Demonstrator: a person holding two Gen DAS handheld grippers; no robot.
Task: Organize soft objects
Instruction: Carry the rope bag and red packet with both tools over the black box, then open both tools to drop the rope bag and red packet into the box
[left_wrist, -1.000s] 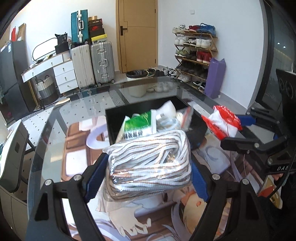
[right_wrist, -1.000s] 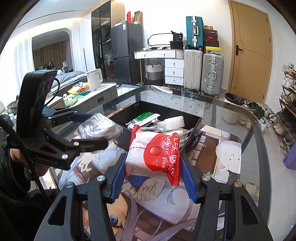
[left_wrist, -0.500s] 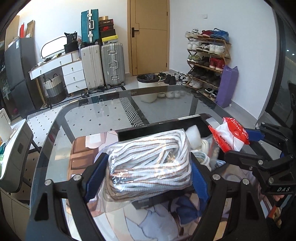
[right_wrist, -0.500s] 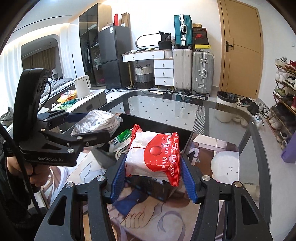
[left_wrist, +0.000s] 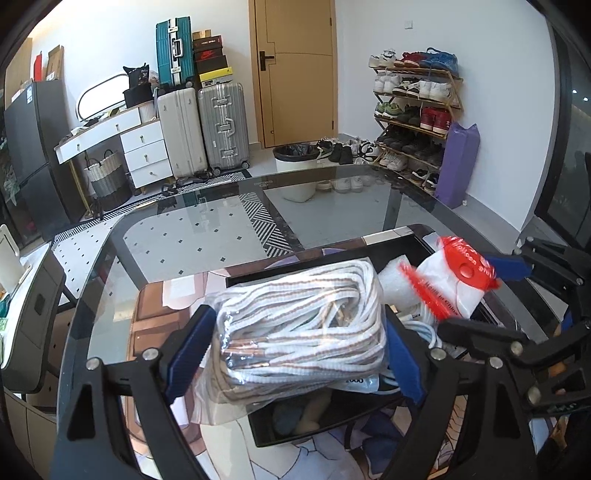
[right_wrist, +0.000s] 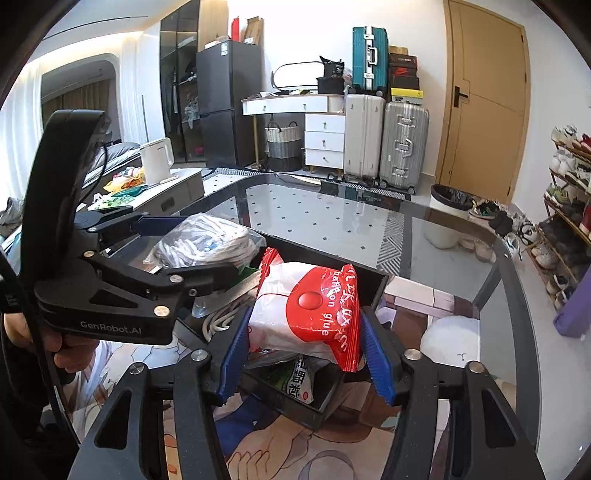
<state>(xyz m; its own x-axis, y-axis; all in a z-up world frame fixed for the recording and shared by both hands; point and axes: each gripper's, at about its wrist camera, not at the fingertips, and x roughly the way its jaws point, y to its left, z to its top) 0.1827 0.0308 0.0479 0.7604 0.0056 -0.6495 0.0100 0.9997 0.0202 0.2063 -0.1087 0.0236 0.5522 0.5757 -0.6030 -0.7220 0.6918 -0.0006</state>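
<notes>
A clear bag of white striped laces (left_wrist: 303, 325) hangs between the blue pads of my left gripper (left_wrist: 295, 350), over the near left part of a black box (left_wrist: 255, 428). The pads still touch the bag while the jaws are opening. A red and white packet (right_wrist: 306, 314) sits between the pads of my right gripper (right_wrist: 304, 354), over the box's near right corner (right_wrist: 325, 406). Those jaws are opening too, and a thin gap shows beside the packet. The box holds several packets and white cords. My left gripper (right_wrist: 207, 251) shows at the left of the right wrist view.
The box stands on a printed mat (right_wrist: 295, 450) on a glass table (left_wrist: 207, 236). A white plush shape (right_wrist: 450, 343) lies right of the box. A hand (right_wrist: 62, 347) holds the left gripper's handle. Suitcases, drawers, a bin and a shoe rack stand beyond the table.
Both grippers have moved forward with their loads, from short of the box to over it. The right pads now stand slightly wider around the packet.
</notes>
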